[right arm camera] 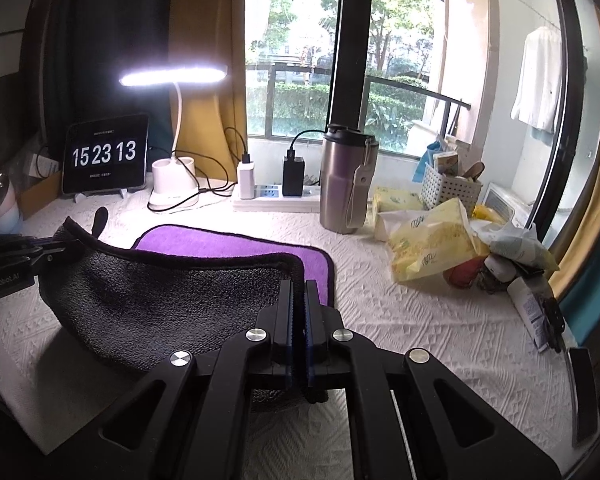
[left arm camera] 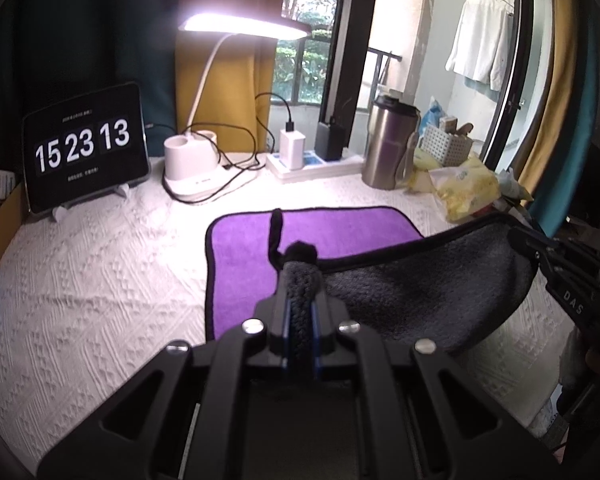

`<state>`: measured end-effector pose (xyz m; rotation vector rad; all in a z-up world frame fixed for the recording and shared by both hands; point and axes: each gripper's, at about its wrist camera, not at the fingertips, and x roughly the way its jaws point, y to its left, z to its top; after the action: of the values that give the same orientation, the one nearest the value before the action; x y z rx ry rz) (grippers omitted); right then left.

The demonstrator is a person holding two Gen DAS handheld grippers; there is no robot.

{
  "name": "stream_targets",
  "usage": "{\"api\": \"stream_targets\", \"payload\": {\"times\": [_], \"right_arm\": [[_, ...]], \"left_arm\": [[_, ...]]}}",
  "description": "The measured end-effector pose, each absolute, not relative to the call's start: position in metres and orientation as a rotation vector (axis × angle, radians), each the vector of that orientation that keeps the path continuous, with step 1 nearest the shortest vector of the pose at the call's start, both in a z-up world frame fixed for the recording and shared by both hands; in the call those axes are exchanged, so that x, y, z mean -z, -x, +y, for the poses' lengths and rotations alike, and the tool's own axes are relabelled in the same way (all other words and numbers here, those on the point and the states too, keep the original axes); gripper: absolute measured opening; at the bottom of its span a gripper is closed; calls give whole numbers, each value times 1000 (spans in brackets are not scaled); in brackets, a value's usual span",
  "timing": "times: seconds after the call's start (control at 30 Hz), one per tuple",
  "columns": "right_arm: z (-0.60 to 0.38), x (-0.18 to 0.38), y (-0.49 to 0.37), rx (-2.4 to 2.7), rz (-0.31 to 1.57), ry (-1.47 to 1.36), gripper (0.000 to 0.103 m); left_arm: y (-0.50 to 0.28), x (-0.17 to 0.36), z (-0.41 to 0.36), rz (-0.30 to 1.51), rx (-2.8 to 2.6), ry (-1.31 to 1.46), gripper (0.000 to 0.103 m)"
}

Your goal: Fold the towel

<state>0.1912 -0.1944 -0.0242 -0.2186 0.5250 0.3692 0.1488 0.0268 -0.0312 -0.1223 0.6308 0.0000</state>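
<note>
Clock tablet (left arm camera: 86, 148) reads 15 23 13. Both tongs, left (left arm camera: 300, 276) and right (right arm camera: 299, 286), pinch the purple-and-grey towel (left arm camera: 252, 248), lifting its near edge off the white-clothed worktop (left arm camera: 100, 272) under a lit lamp (left arm camera: 244, 26).

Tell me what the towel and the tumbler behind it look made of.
Towel: soft plush cloth, likely microfibre; fuzzy pile, purple face, grey back, black stitched edge. Tumbler: brushed metal, probably stainless steel, judging by its dull silvery sheen; dark lid, probably plastic.
</note>
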Motion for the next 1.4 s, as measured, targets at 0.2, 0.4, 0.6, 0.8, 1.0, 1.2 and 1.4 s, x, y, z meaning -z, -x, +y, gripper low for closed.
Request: {"api": "stream_targets", "payload": {"times": [0.2,0.4,0.6,0.8,1.0,1.2,1.4], "right_arm": [[-190,19,-207,-353,500,230,5],[-185,18,-224,-339,476,244,5],[-180,20,-243,-326,466,256,5],[-172,23,-263,-323,458,272,5],[-166,33,-287,-322,466,278,5],[-161,46,-309,-323,491,287,5],[-156,70,-334,-323,546,303,5]], "left_arm": [[-163,25,29,585,-3,94,8],[-182,24,34,553,0,75,8],[-201,25,39,541,-4,70,8],[-221,28,44,536,-10,65,8],[-245,40,46,544,-21,57,8],[-267,55,52,567,-36,73,8],[-294,73,57,604,-40,75,8]]}}
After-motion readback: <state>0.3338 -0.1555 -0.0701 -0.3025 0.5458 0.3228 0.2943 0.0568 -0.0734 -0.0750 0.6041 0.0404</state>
